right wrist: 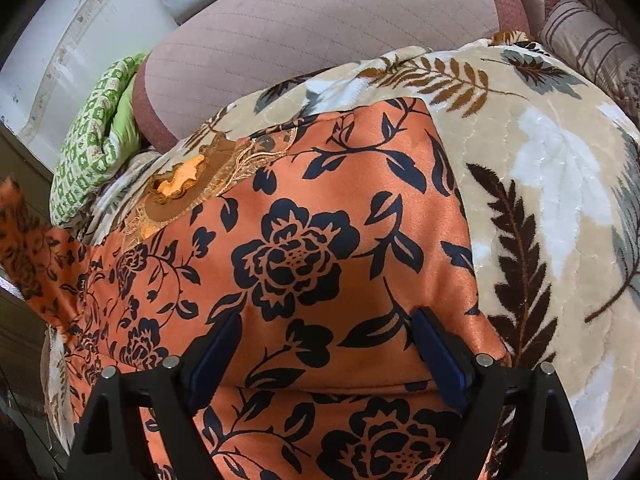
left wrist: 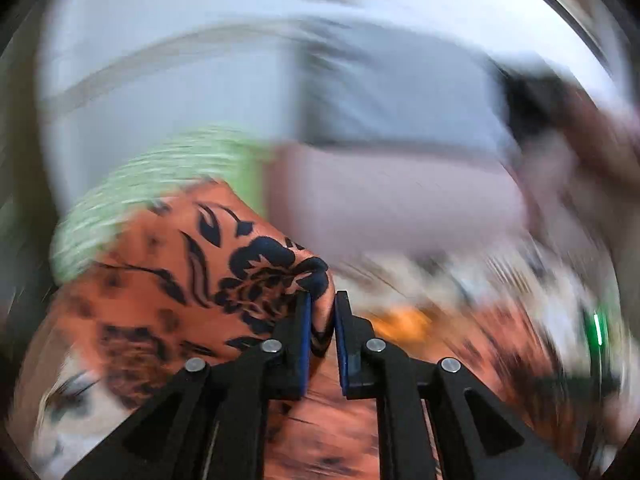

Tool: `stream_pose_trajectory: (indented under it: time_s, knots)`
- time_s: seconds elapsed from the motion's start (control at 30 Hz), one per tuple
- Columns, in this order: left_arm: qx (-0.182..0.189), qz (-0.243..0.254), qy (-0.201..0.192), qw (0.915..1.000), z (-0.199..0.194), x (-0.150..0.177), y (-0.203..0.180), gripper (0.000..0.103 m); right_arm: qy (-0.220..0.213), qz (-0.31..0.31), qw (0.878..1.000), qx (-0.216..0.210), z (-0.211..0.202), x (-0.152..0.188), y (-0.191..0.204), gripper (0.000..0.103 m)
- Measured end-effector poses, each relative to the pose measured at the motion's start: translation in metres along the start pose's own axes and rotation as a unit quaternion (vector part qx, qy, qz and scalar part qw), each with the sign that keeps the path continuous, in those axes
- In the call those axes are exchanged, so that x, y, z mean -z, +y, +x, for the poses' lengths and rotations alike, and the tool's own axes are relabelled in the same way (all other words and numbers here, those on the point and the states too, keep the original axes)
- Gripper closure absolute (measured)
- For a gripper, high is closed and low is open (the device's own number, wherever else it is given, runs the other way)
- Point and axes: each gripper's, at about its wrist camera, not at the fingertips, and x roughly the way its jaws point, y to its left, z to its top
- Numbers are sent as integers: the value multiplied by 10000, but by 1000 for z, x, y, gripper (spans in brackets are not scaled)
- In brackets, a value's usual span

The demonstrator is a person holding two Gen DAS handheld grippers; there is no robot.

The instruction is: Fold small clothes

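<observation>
On the leafy blanket, the orange flowered garment lay spread under the right gripper, whose jaws stood wide apart over the cloth and held nothing. The left gripper was pinched tight on a fold of the same garment, lifted at the left. To fold well, I judged the left should carry its corner across evenly to meet the far edge, while the right pressed the cloth flat.

A leaf-patterned blanket is spread before a quilted pink cushion, with a white wall seen at the left.
</observation>
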Motion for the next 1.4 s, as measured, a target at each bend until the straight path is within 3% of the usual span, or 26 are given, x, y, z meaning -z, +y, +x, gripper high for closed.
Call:
stream_pose_trajectory:
  time_s: [0.03,0.07,0.1,0.13,0.2,0.3,0.47,0.53,0.6,0.63,0.7,0.9,1.03,1.1,1.13,1.17,1.2,1.27,1.4]
  knots:
    - [391,331,345,9981,17,11,-29,78,6,53,10000,-60,-1,-1,-1,14]
    - [729,586,721,9930,34,24,-55,63,12,164,9997,-184,-4,-1,-5,14]
    - [1026,854,1262,9830,55,49,-83,60,10,259,9993,-272,-6,-2,-8,14]
    - [1101,960,1564,9768,65,65,-94,60,-14,381,9985,-388,-10,-2,-12,14]
    - [1179,773,2004,9695,75,93,-95,60,-72,577,9964,-610,-18,-1,-20,12]
    - [1271,181,2231,9663,64,109,-66,44,-151,576,9965,-583,-27,-1,-24,11]
    - [1644,-727,1811,9669,12,109,-2,35,-387,270,9976,-508,-38,-5,8,10]
    - [1281,-1247,1390,9740,-4,105,42,33,-501,-176,9975,-472,-43,-7,38,10]
    - [791,-1784,1175,9737,-5,104,78,30,-470,-648,9956,-492,-43,-7,74,10]
    - [442,-2203,1165,9674,0,108,101,30,-433,-822,9944,-500,-41,-6,90,10]
    - [219,-2544,1320,9578,13,116,121,30,-456,-1381,9882,-485,-36,-1,134,10]
    - [-519,-2391,2083,9470,63,143,124,29,-647,-2826,9570,-79,-4,22,250,10]
    - [-737,-2248,1985,9511,61,147,118,28,-615,-3628,9269,741,40,23,301,13]
    - [-703,-2290,1967,9508,61,149,119,28,-299,-3571,9280,1023,71,10,307,27]
    - [-685,-2258,1950,9520,61,149,119,28,-69,-3416,9330,1132,86,2,304,45]
    - [-678,-2240,1944,9526,61,150,121,27,92,-3254,9381,1187,94,-4,297,73]
    - [-668,-2222,1931,9533,61,149,120,27,232,-3004,9465,1155,98,-10,287,81]
    - [-648,-2197,1922,9543,61,149,120,27,125,-2539,9626,935,85,-18,270,88]
    - [-617,-2173,1894,9556,63,149,122,27,-540,-1652,9826,655,29,-26,218,89]
